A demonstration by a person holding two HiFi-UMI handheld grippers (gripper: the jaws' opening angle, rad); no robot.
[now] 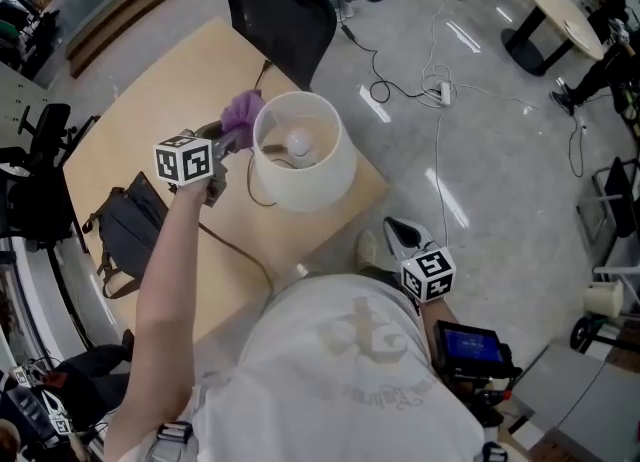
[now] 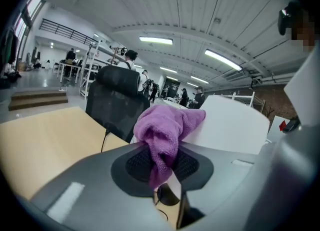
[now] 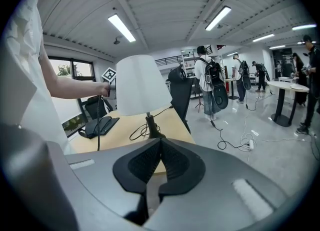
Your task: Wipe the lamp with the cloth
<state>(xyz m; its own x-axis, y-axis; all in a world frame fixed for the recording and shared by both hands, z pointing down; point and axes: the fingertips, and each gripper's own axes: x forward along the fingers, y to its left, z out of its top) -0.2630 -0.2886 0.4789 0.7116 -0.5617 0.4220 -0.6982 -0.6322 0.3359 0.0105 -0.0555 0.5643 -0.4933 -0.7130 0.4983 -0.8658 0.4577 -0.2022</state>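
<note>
The lamp has a white shade (image 1: 303, 153) and stands on a wooden table (image 1: 150, 100); its bulb shows inside the shade. My left gripper (image 1: 229, 139) is at the shade's left side, shut on a purple cloth (image 1: 241, 113). In the left gripper view the cloth (image 2: 167, 130) bunches up out of the jaws against the shade (image 2: 235, 125). My right gripper (image 3: 160, 145) is shut with nothing in it. It hangs off the table by my right side, where its marker cube (image 1: 428, 275) shows. It looks at the lamp shade (image 3: 141, 85) and the dark lamp stem (image 3: 149, 125) from a distance.
A black office chair (image 1: 280, 5) stands at the table's far edge. A black bag (image 1: 125, 225) lies on the table's left part, and the lamp's cord (image 1: 245, 250) runs across the top. Cables (image 1: 430, 90) lie on the floor. A round table (image 1: 555, 5) stands far right, with people walking behind.
</note>
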